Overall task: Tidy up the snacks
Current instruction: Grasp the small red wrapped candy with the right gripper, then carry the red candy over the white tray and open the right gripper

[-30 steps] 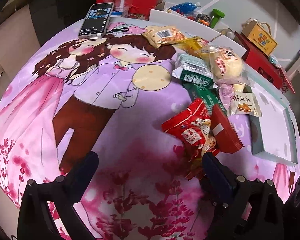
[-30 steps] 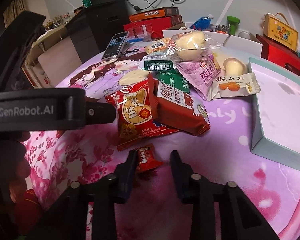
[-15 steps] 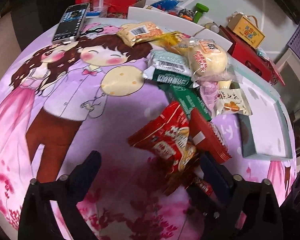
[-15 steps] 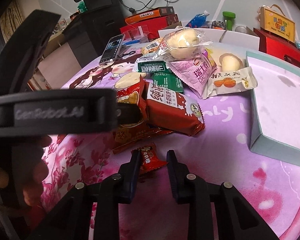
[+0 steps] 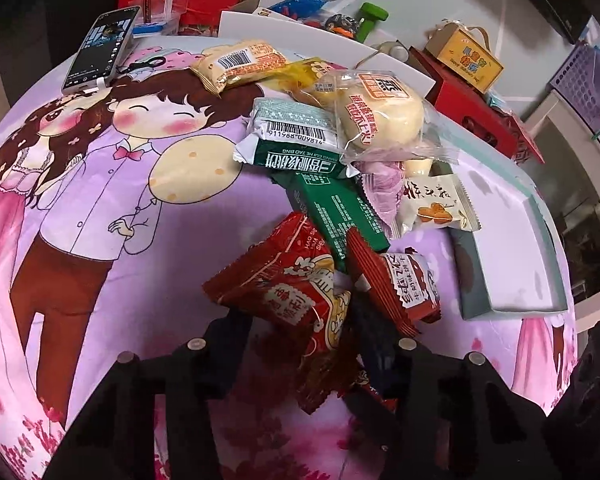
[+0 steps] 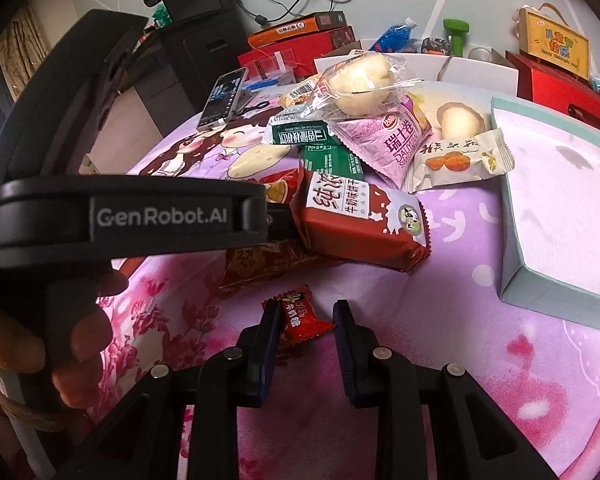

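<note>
The red snack packet (image 5: 296, 296) lies at the near edge of the snack pile (image 5: 340, 152) on the printed cloth (image 5: 100, 200), between the pads of the left gripper (image 5: 300, 336), whose jaws are closing on it. Best to pinch the packet's body, not the crinkly edge, then lift straight up. The right gripper (image 6: 306, 320) is clamped on a small red candy (image 6: 300, 316). The pale box (image 6: 560, 200) waits on the right.

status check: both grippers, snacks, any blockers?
Left gripper closing around red snack bag. Right gripper shut on small red candy, which rests on the cloth. Dark red biscuit pack crowds left grasp. Teal box empty.
</note>
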A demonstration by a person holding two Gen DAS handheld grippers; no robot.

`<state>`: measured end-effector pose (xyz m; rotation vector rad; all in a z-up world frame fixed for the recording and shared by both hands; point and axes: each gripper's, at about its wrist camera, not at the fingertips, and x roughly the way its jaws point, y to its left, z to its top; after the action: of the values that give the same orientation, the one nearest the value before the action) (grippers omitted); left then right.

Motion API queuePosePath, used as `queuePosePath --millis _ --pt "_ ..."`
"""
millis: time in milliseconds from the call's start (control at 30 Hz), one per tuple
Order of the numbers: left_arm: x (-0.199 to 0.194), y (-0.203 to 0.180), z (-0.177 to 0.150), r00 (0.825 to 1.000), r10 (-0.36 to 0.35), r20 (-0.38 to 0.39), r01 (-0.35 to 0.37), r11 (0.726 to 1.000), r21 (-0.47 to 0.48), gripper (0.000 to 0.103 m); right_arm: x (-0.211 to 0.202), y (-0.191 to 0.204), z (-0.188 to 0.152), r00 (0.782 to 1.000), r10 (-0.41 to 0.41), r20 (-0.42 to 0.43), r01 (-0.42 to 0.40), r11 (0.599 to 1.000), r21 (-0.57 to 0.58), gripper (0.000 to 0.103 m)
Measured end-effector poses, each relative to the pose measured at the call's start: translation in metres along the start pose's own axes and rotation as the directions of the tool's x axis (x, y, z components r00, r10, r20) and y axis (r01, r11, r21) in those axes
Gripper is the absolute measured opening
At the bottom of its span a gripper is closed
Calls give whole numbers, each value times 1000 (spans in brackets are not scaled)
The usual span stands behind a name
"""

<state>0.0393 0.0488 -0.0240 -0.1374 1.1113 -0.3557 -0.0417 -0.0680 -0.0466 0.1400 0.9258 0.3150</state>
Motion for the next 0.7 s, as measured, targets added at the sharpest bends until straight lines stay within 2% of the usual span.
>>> queuePosePath --millis 33,67,333,700 --pt "-1 0 0 1000 -3 3 3 1000 -1 45 0 0 0 1000 0 0 0 1000 0 29" --pt "-2 1 0 1000 -17 7 17 1000 -8 34 -1 0 0 1000 -1 1 1 1000 -1 29" --pt "-13 9 -1 999 -5 32 7 999 -45 33 -10 -3 3 1000 2 19 -2 1000 12 29" --pt "-49 12 2 991 18 130 -10 998 -58 33 -46 -11 7 993 14 116 -18 999 39 28"
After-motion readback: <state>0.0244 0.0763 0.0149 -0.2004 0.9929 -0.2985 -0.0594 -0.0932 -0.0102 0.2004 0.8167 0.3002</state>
